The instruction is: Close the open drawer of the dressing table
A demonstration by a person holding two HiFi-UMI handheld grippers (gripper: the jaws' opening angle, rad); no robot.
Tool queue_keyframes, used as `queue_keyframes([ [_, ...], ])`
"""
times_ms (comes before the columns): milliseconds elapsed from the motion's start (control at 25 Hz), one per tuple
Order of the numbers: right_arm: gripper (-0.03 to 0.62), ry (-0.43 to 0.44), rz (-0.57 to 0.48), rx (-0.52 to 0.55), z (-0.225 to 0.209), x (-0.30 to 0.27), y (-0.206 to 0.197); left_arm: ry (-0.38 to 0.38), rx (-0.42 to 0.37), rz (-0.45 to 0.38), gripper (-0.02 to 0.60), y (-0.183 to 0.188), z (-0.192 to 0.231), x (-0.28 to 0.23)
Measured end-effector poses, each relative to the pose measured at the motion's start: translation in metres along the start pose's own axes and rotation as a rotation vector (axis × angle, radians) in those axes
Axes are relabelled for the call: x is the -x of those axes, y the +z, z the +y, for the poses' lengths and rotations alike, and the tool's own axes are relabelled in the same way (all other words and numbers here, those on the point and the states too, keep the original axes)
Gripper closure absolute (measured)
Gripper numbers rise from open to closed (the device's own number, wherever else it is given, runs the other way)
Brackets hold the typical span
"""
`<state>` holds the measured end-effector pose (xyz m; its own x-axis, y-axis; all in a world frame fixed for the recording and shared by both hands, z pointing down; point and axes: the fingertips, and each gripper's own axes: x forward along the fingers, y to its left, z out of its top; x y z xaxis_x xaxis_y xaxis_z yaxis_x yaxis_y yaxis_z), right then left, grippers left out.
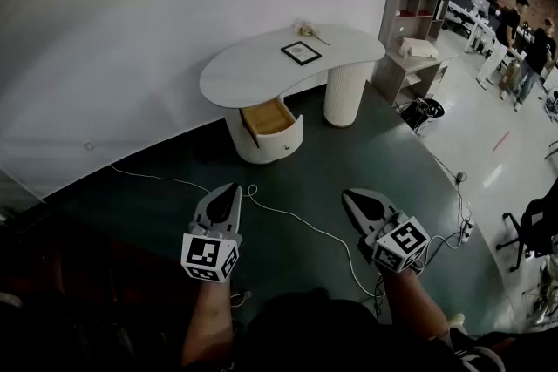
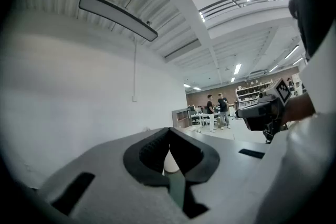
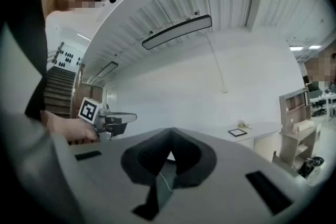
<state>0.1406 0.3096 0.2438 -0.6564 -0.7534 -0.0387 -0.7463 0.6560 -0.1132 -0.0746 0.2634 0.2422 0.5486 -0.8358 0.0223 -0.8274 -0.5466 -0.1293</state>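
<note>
The white dressing table (image 1: 261, 65) stands against the wall, well ahead of me. Its wooden-lined drawer (image 1: 268, 118) juts out open from the left pedestal. My left gripper (image 1: 234, 187) and right gripper (image 1: 347, 196) are held side by side low over the dark floor, pointing level towards the table and far short of it. Both are shut with nothing between the jaws. In the left gripper view the left gripper's (image 2: 169, 132) tips meet. The right gripper view shows the right gripper (image 3: 171, 131) likewise, with the table top (image 3: 257, 129) beyond to the right.
A white cable (image 1: 301, 225) snakes over the floor between me and the table. A black picture frame (image 1: 301, 53) lies on the table top. A grey shelf unit (image 1: 410, 35) stands to the table's right. People (image 1: 523, 39) stand far right; an office chair (image 1: 532, 231) is nearer.
</note>
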Motion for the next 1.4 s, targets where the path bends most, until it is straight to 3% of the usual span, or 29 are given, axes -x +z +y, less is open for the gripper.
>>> queue_keyframes([
  [320,0.591,0.002,-0.012,-0.014,-0.02,0.001,0.001,-0.099,0.033,0.014,0.574,-0.007,-0.017,-0.011],
  [640,0.589,0.049,0.04,-0.061,-0.035,0.019,-0.019,-0.021,0.048,0.039,0.574,-0.012,-0.029,-0.009],
  [960,0.589,0.09,0.103,-0.102,-0.046,0.026,-0.046,-0.033,0.112,0.142,0.574,-0.049,-0.059,-0.015],
  [1400,0.588,0.104,0.183,-0.125,-0.084,-0.039,-0.072,-0.051,0.181,0.139,0.575,-0.078,-0.011,-0.078],
])
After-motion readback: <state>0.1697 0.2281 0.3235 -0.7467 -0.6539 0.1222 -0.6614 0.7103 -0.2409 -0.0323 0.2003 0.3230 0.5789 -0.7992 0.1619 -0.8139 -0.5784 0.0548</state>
